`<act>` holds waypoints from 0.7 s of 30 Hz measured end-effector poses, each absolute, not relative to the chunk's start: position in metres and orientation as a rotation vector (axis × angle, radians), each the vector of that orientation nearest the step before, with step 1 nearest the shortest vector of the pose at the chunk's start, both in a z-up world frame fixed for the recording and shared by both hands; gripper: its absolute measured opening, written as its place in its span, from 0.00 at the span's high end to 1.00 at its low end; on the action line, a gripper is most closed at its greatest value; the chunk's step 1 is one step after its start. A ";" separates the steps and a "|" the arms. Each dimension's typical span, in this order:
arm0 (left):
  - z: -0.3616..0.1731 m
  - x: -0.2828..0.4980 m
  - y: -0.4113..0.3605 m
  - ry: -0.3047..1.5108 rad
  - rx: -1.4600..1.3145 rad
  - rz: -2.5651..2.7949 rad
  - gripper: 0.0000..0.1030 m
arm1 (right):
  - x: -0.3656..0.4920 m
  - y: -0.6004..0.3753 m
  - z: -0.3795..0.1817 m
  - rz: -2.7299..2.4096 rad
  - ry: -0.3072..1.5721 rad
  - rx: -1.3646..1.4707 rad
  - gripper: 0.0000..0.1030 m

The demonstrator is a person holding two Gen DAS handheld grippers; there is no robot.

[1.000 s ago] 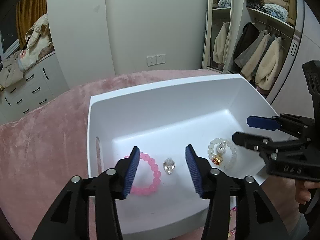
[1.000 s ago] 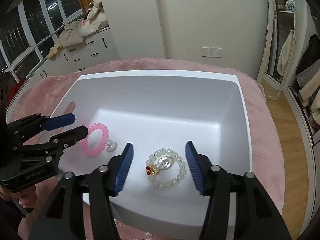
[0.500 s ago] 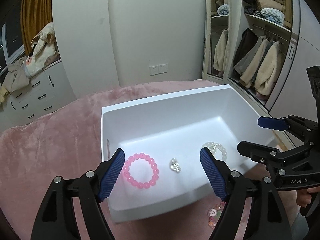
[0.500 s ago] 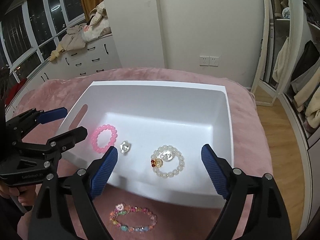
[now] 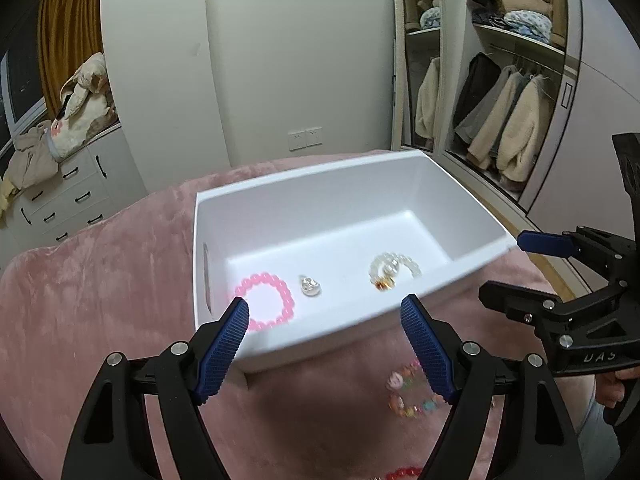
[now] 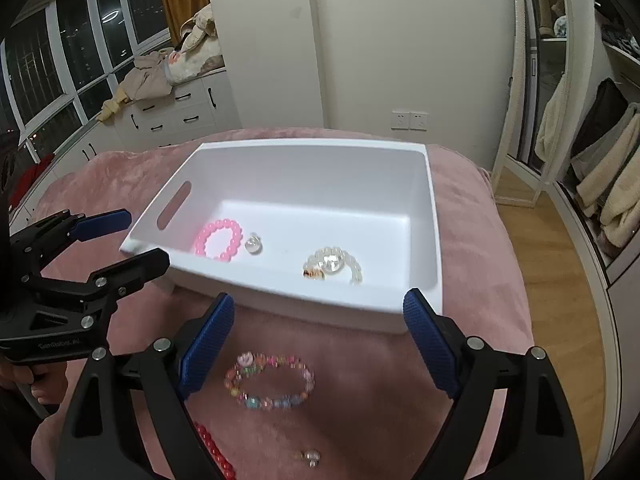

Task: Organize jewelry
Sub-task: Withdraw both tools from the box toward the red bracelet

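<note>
A white bin [image 5: 304,184] [image 6: 434,216] sits on a pink blanket. Inside lie a pink bead bracelet [image 5: 266,302] [image 6: 219,239], a clear crystal charm [image 5: 310,286] [image 6: 253,244] and a white bead bracelet [image 5: 394,270] [image 6: 334,264]. In front of the bin lie a multicolour bead bracelet [image 6: 270,380] [image 5: 412,394], a red bead strand [image 6: 214,454] [image 5: 402,472] and a small clear charm [image 6: 312,456]. My left gripper [image 5: 324,340] [image 6: 132,240] is open and empty before the bin's near wall. My right gripper [image 6: 320,344] [image 5: 516,264] is open and empty above the multicolour bracelet.
The pink blanket [image 6: 476,280] covers the bed. White drawers [image 6: 180,112] with piled clothes stand at the back left. An open wardrobe [image 5: 500,128] with hanging coats is at the right, above a wooden floor [image 6: 560,264].
Both grippers have opened wide and pulled back out of the bin toward me. The loose jewelry on the blanket in front of the bin has come into view.
</note>
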State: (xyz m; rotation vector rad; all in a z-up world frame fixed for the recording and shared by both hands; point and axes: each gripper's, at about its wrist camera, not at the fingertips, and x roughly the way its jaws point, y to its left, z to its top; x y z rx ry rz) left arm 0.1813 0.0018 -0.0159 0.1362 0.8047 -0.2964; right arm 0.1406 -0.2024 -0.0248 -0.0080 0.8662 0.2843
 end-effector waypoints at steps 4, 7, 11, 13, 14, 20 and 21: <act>-0.023 0.163 -0.002 0.818 0.143 -0.309 0.22 | 0.123 -0.207 -0.029 0.285 0.871 -0.003 0.17; -0.034 0.150 -0.006 0.839 0.150 -0.319 0.22 | 0.112 -0.210 -0.032 0.282 0.872 -0.002 0.17; -0.047 0.135 -0.008 0.868 0.153 -0.329 0.22 | 0.100 -0.214 -0.037 0.280 0.877 0.008 0.17; -0.053 0.126 -0.009 0.881 0.156 -0.334 0.22 | 0.096 -0.215 -0.039 0.283 0.883 0.012 0.17; -0.056 0.122 -0.009 0.885 0.160 -0.336 0.22 | 0.094 -0.215 -0.040 0.283 0.886 0.012 0.17; -0.077 0.099 -0.008 0.924 0.158 -0.368 0.21 | 0.084 -0.215 -0.059 0.298 0.912 0.022 0.16; -0.081 0.097 -0.009 0.933 0.156 -0.377 0.21 | 0.082 -0.215 -0.062 0.302 0.916 0.021 0.16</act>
